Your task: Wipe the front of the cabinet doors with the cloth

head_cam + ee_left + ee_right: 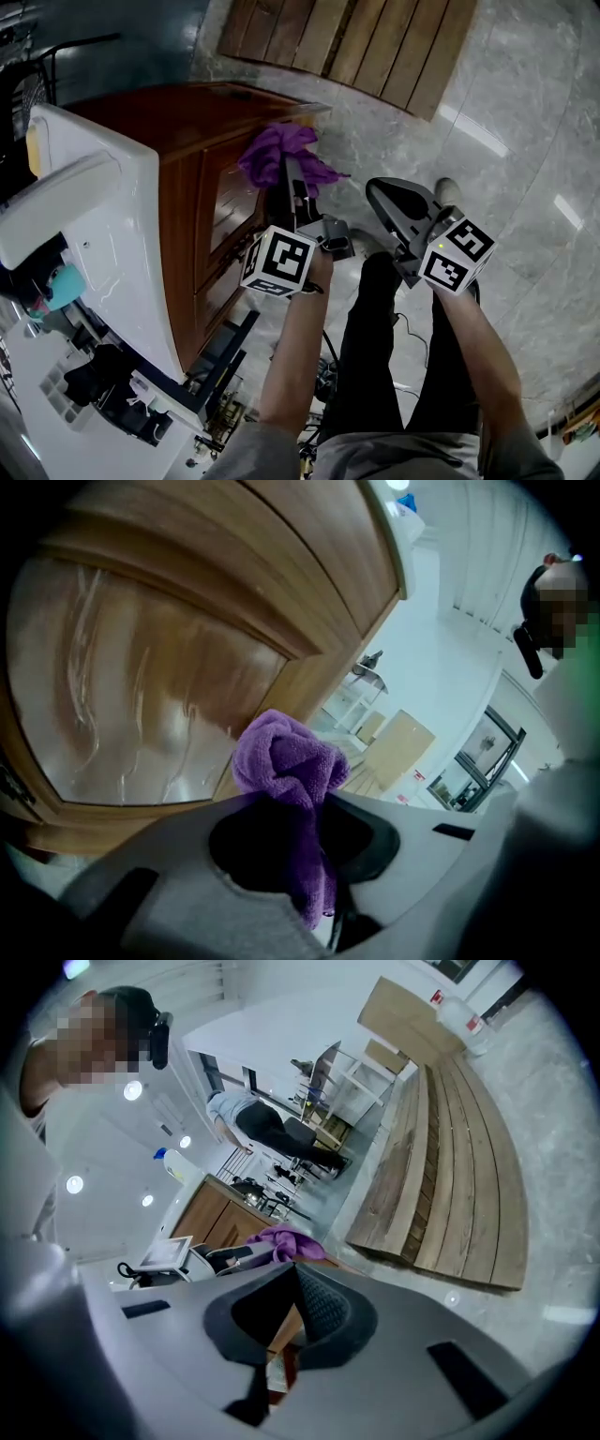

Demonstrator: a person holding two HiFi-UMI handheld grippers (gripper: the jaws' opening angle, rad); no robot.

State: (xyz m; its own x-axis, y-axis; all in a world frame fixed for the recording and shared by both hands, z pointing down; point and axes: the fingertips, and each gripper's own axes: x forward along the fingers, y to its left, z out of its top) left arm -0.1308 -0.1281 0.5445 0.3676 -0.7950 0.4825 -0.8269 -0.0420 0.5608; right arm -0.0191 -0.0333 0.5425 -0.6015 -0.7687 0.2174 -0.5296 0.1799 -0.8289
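A purple cloth (281, 155) (286, 759) is bunched between the jaws of my left gripper (292, 178) (314, 803), which is shut on it. The cloth sits close to the front of the brown wooden cabinet door (220, 206); I cannot tell if it touches. In the left gripper view the glossy raised door panel (141, 696) fills the left, just beyond the cloth. My right gripper (378, 194) (295, 1277) hangs to the right of the left one, away from the cabinet, jaws together and holding nothing. The cloth (286, 1241) also shows past it.
A white countertop (103, 216) caps the cabinet on the left. A slatted wooden pallet (356, 42) (450, 1194) lies on the grey marble floor (525, 169) behind. My dark-trousered legs (375, 356) stand below the grippers. Another person (272, 1129) bends over far off.
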